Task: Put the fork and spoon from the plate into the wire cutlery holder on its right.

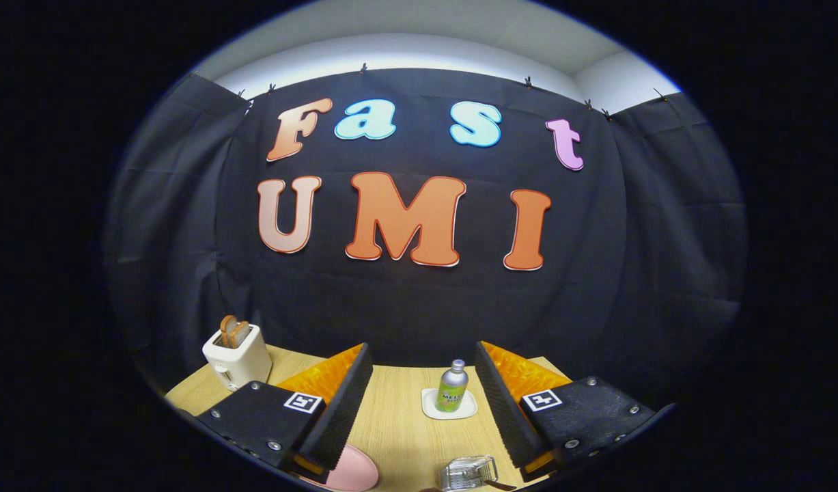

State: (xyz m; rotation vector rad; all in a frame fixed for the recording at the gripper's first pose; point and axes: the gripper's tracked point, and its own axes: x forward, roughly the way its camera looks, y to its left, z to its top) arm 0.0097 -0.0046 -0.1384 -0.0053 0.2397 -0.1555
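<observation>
Item 1. Gripper (424,403): two fingers spread wide apart, released, nothing between them. Held level and high, looking out across the table toward the booth's black cloth wall; the task's things sit low, under and just ahead of the fingertips.

Item 2. Light wooden table (398,417): carries everything listed here. Its far edge meets the cloth wall.

Item 3. Round pink plate (354,471): near edge of the table, partly hidden beneath the left finger. Fork and spoon cannot be made out on the visible part; presumably they lie on the hidden portion.

Item 4. Silver wire cutlery holder (468,473): near edge, to the right of the plate, just inside the right finger. Contents cannot be told for certain; a dark slim handle-like shape lies just beside it.

Item 5. Small silver bottle with green label (453,387): upright on a white square coaster (449,408), mid-table, beyond the fingers and between them.

Item 6. White toaster (238,355) with browned toast standing in its slot: far left corner of the table.

Step in hand, as judged: the start, approach not yet made, no utensil grasped. Next move calls for tilting the gripper down and drawing it back over the plate, lining the open fingers across one utensil's handle before closing.
</observation>
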